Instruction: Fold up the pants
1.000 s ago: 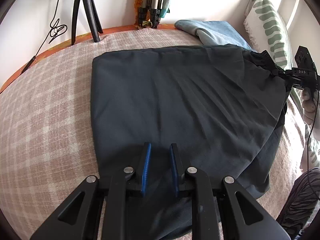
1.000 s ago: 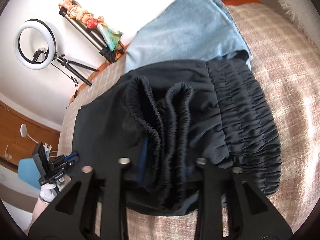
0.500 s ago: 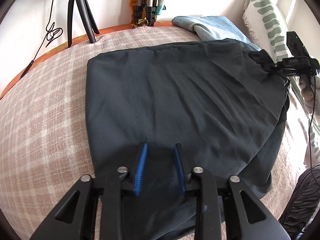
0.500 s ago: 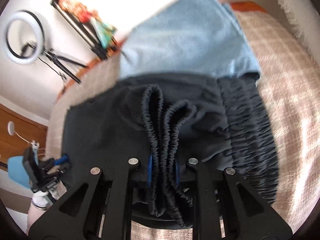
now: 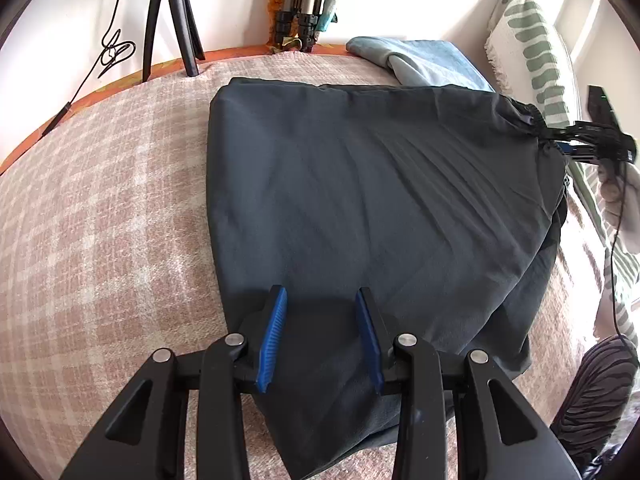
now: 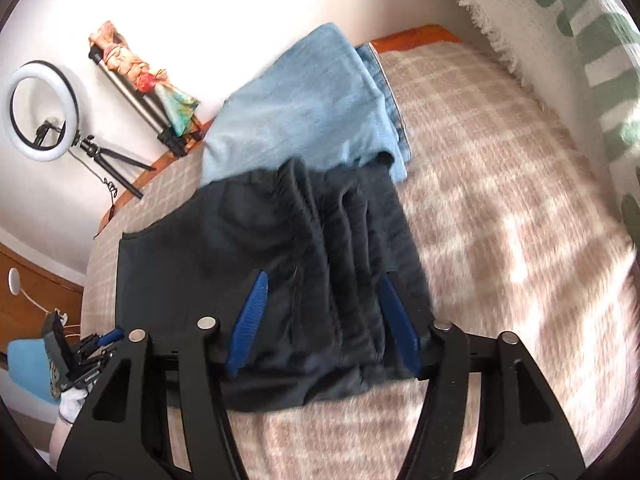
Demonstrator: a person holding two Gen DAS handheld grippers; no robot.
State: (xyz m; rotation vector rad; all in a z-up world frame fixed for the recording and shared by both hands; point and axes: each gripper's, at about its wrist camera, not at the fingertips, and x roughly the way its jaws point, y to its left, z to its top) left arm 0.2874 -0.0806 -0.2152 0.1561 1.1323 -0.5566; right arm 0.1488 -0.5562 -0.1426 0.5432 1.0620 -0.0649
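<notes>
While dark navy pants (image 5: pixel 360 200) lie folded flat on a bed covered by a pink and cream checked blanket (image 5: pixel 100 220), two hand-held tools work at opposite ends of them. The left tool (image 5: pixel 320 332) hovers over the near hem end, its blue-padded jaws apart after just opening a little, with cloth lying beneath the gap but not pinched. The right tool (image 6: pixel 324 316) is over the gathered elastic waistband (image 6: pixel 336 248); its jaws have just sprung wider and now stand apart on either side of the bunched folds, the pads not pressing on them. In the left view this tool appears at the far right edge, at the waistband corner. Folded light blue jeans (image 6: pixel 304 108) lie just beyond the pants, their near edge meeting the waistband. A green-patterned pillow (image 5: pixel 536 40) leans at the right.
</notes>
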